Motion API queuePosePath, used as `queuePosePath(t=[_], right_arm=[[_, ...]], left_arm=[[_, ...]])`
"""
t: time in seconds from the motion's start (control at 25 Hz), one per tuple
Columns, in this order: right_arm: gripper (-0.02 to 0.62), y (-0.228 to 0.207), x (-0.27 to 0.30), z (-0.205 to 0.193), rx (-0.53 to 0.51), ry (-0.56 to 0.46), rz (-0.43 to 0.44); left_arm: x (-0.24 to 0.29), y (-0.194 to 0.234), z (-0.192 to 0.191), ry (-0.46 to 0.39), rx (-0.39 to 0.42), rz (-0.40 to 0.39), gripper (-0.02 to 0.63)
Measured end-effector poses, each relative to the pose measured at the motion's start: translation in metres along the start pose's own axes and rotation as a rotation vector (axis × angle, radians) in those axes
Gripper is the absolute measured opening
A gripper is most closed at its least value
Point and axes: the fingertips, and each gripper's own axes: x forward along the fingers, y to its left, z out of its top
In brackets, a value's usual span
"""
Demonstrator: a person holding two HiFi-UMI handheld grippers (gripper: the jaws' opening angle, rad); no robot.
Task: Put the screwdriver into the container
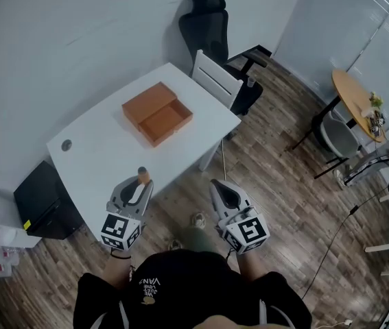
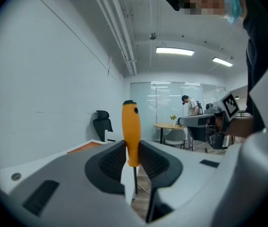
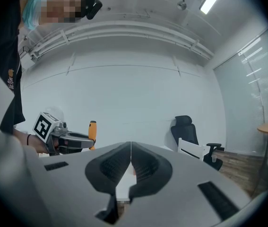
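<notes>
Office, wood-plank floor (image 1: 269, 149), one white table (image 1: 98, 149). Left gripper (image 2: 133, 157) clamped on the one screwdriver (image 2: 130, 131): orange handle upright, black cap, thin dark shaft pointing down, above table's near edge. Right gripper (image 3: 131, 162) pinched closed, empty. One orange container (image 1: 158, 113) open mid-table, well apart. One black chair (image 1: 211, 26) and one white chair (image 1: 216, 79) beyond. Shirt print too small to read.
</notes>
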Motion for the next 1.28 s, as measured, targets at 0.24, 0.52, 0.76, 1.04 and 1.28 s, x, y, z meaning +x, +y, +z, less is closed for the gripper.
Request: queuePosePath(t=[0.24, 0.52, 0.76, 1.04, 1.28], right_arm=[[0.012, -0.017, 0.019, 0.006, 0.0, 0.007, 0.029], [0.012, -0.046, 0.057, 0.009, -0.003, 0.014, 0.089], [0.012, -0.077, 0.091, 0.012, -0.007, 0.014, 0.156], [0.012, -0.117, 0.127, 0.013, -0.017, 0.018, 0.245], [0.012, -0.137, 0.149, 0.012, -0.023, 0.022, 0.315]], left_arm=[[0.022, 0.007, 0.007, 0.0, -0.012, 0.013, 0.089], [0.055, 0.029, 0.014, 0.006, -0.015, 0.064, 0.089], [0.089, 0.045, 0.02, 0.009, -0.019, 0.12, 0.089], [0.127, 0.06, 0.026, 0.01, -0.023, 0.209, 0.089], [0.147, 0.068, 0.026, 0.019, -0.033, 0.275, 0.089]])
